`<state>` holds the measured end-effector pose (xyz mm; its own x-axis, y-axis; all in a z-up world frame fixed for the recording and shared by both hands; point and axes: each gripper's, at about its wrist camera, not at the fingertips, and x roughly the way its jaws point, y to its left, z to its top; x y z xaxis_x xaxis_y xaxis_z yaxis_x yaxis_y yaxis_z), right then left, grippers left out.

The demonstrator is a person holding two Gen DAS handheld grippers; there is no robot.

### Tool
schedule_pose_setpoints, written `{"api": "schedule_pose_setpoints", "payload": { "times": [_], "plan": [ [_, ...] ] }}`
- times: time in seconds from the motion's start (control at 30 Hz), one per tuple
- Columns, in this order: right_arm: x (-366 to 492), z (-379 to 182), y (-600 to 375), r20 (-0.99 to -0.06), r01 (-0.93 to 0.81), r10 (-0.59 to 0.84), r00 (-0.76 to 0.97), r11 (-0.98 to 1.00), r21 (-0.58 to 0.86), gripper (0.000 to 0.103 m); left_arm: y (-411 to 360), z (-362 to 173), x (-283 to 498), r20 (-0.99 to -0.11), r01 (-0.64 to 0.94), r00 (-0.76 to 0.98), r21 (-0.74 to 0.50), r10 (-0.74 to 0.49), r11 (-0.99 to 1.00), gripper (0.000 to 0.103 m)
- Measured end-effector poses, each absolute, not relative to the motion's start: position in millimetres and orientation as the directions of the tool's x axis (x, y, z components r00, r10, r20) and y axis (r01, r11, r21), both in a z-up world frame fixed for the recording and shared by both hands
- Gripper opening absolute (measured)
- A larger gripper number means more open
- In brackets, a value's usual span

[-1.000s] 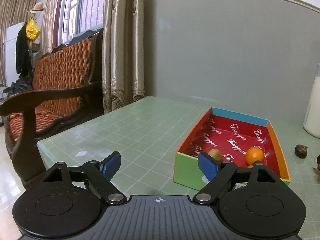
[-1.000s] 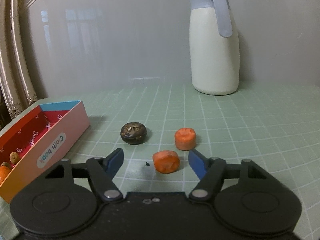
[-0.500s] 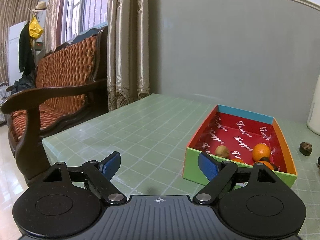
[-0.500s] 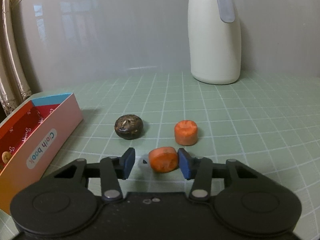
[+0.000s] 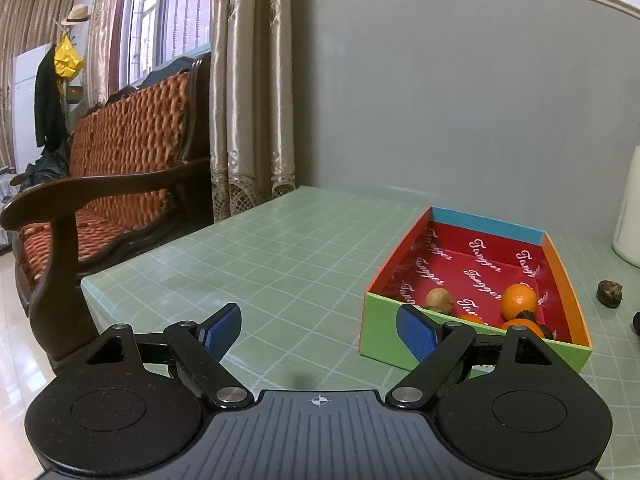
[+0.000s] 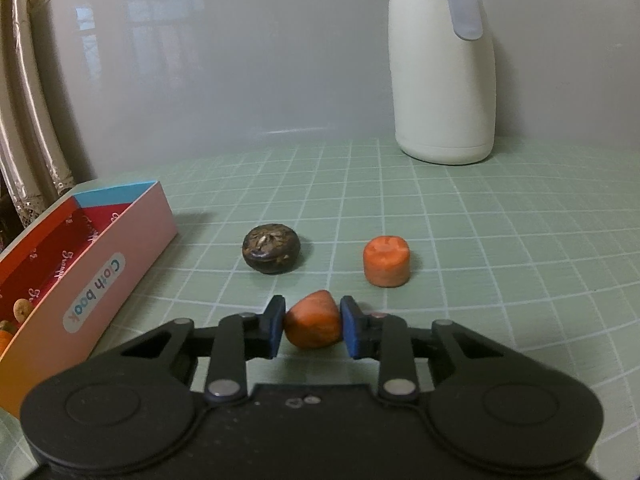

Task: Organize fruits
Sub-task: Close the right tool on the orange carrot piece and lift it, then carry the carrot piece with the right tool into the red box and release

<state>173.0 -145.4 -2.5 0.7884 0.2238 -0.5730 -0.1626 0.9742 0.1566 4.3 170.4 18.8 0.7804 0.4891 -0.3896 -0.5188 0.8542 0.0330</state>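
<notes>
The right gripper (image 6: 313, 326) is closing its blue-padded jaws on an orange carrot chunk (image 6: 314, 325), and both pads already press against its sides. The chunk sits low over the pale green gridded tabletop (image 6: 480, 240); I cannot tell whether it is lifted clear of it. Just beyond it, a second orange carrot piece (image 6: 386, 261), a squat cylinder, stands upright on the table, and to its left lies a dark brown wrinkled round fruit (image 6: 271, 249). A cream thermos jug with a grey handle (image 6: 444, 80) stands by the back wall.

The left gripper (image 5: 318, 330) hovers near the table's front edge with its jaws spread wide and nothing between them. To its right sits the colourful shallow cardboard box with a red lining (image 5: 460, 344), which holds a small orange tangerine (image 5: 519, 301), a brown walnut-like nut (image 5: 439, 300) and more orange and dark pieces near its front wall. A wooden sofa with orange woven cushions (image 5: 120, 168) stands beyond the table on the left.
</notes>
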Motion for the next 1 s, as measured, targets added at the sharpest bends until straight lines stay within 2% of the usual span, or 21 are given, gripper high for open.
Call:
{"api": "schedule_pose_setpoints", "payload": {
  "times": [1.0],
  "plan": [
    [149.8, 9.4, -137.6, -0.536, -0.257, 0.329, 0.777, 0.944, 0.207, 0.029, 169.2, 19.6, 4.2, -0.394, -0.51, 0.789, 0.009, 0.472, 0.86, 0.085]
  ]
}}
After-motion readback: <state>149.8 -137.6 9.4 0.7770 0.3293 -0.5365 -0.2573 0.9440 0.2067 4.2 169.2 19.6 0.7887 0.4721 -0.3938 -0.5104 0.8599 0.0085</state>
